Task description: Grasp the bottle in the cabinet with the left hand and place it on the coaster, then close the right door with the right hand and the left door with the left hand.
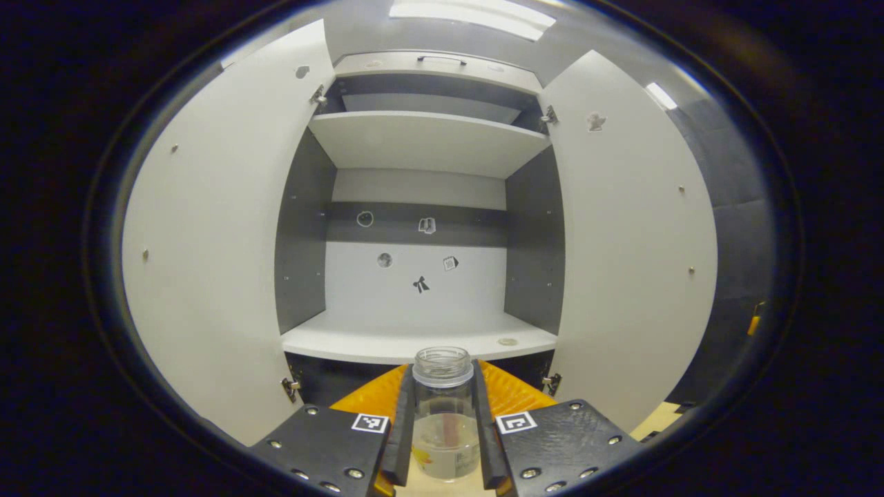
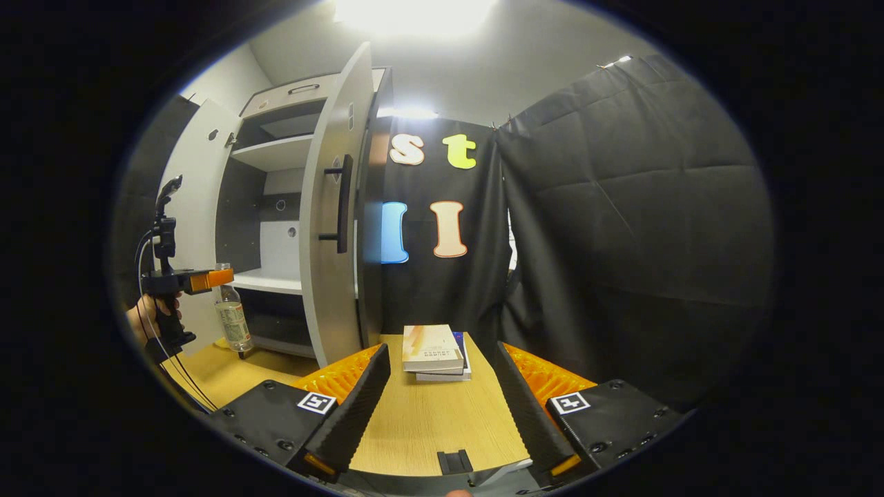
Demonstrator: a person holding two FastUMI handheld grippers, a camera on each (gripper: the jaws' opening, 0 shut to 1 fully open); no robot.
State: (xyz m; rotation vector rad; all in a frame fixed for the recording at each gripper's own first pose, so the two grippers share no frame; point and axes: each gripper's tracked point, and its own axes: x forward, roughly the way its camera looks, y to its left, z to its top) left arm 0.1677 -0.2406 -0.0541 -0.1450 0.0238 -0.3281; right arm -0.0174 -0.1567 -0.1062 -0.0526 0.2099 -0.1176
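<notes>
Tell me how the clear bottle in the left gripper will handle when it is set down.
The bottle looks like thin clear plastic with no cap, so it probably flexes under the left gripper. Little liquid shows at the bottom: likely light. Tall and narrow, it may tip easily and could spill.

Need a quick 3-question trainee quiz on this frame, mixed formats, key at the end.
1. True or false: the left claw is shut on the bottle.
2. The bottle has: A) a red cap B) no cap C) a cork.
3. Fill in: the right claw is ____, above the wooden table with books ahead.

Key: 1 true; 2 B; 3 open. Both cabinet doors stand open.
</notes>
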